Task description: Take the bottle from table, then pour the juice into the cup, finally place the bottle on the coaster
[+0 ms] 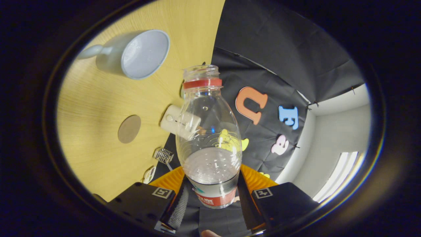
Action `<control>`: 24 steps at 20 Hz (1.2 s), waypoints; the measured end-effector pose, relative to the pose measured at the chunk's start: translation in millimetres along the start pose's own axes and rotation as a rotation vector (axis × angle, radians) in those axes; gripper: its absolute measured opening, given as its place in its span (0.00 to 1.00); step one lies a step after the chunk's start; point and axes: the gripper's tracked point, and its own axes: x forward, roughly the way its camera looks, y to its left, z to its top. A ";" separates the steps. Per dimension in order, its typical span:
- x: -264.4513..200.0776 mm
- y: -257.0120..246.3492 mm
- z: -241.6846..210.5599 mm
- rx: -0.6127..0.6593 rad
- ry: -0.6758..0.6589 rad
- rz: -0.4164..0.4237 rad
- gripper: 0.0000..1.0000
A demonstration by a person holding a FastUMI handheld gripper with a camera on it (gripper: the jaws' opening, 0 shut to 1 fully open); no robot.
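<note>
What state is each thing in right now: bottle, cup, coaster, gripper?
bottle: uncapped, held between the fingers, clear liquid inside
cup: on the table, looks empty, mouth facing the camera
coaster: bare, flat on the table
gripper: shut on the bottle

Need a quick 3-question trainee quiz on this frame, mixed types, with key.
1. True or false: the gripper is shut on the bottle.
2. The bottle's mouth is: A) capped B) open, with a red ring under it C) hidden.
3. Fill in: the round coaster lies on the ___ table, apart from the cup.

Key: 1 true; 2 B; 3 wooden.
</note>
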 end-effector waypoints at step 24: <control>-24.7 37.4 -0.7 0.942 0.039 0.308 0.76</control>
